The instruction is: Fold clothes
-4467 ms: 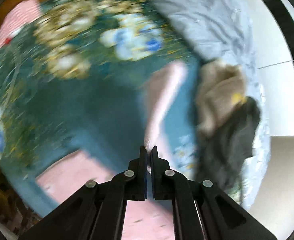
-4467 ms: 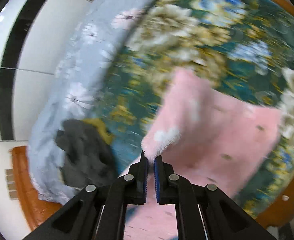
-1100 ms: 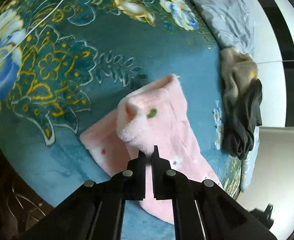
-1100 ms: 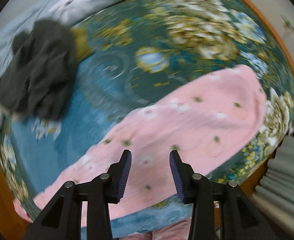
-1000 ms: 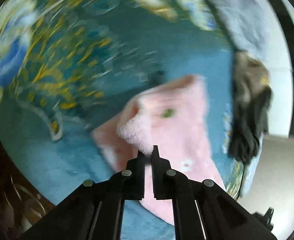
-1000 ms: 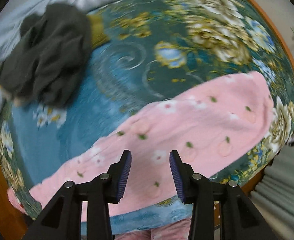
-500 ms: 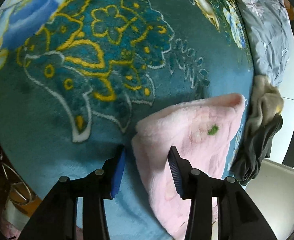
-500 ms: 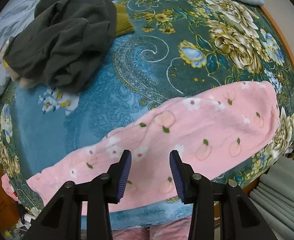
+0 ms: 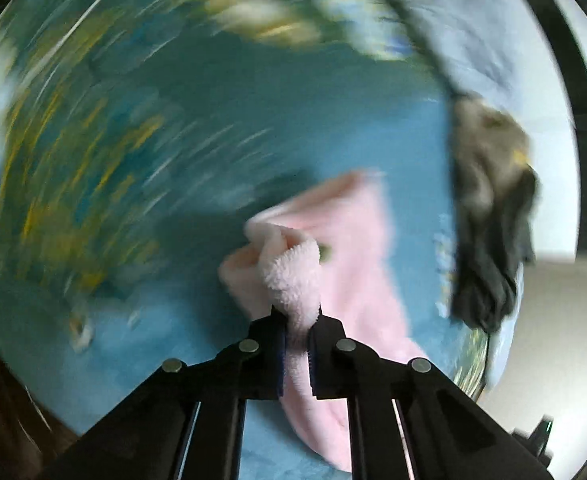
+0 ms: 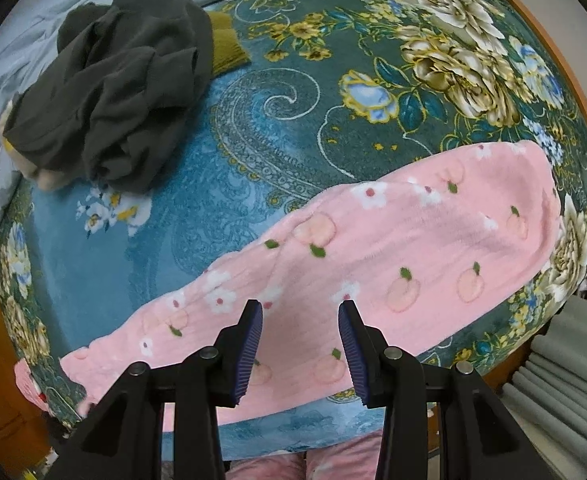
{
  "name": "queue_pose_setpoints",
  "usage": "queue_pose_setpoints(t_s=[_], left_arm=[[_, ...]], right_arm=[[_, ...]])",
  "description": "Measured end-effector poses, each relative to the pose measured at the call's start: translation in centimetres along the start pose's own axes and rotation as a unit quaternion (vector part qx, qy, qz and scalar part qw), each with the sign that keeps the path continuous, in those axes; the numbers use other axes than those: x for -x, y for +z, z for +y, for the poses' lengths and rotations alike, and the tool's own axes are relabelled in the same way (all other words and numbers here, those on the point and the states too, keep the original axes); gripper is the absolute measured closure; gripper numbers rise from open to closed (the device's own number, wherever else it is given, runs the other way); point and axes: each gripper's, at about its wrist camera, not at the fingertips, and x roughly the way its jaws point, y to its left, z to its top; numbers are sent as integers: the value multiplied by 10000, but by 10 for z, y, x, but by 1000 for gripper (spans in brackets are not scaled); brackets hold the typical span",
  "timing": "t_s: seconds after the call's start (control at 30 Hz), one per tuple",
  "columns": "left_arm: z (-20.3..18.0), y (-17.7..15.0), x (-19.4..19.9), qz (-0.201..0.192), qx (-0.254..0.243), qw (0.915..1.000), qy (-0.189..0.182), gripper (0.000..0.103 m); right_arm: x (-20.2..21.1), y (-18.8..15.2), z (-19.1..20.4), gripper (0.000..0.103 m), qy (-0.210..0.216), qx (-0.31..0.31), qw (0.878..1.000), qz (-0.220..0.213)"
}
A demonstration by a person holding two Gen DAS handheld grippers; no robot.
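Nearest, the left gripper [image 9: 296, 330] is closing, its jaws pinching a fluffy fold of the one pink fleece garment [image 10: 405, 248], while the right gripper [image 10: 300, 326] hovers over that garment with jaws apart, holding nothing. Farther off, the long peach-printed garment lies across one plush teal floral blanket [image 10: 277, 92], with a single crumpled dark grey garment [image 10: 113, 80] beyond.

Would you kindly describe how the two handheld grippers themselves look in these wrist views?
Both the left gripper and the right gripper are matte black angular linkages with round silver pivot bolts. Their fingers carry dark blue ribbed pads. No cables, markings or sleeves show.
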Motion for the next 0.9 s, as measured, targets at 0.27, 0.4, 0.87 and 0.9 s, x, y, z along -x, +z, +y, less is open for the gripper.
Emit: queue_pose_setpoints(t_s=[0.27,0.4,0.87,0.9], left_arm=[[-12,64,16,-658,54,9978,39,95],[31,75,-39,147,644,9904,1213,95],[-7,83,-32,303,1453,9675,2047,82],[-11,78,-25,192,1562,9653,2085,79]], right_arm=[[7,-5,-24,60,330,-480,9981,-177],[5,-15,-49,60,397,-807,9958,-161],[36,-27,-221,60,715,-2683,9572,-819],[36,-29,-235,60,747,-2809,9529,-866]])
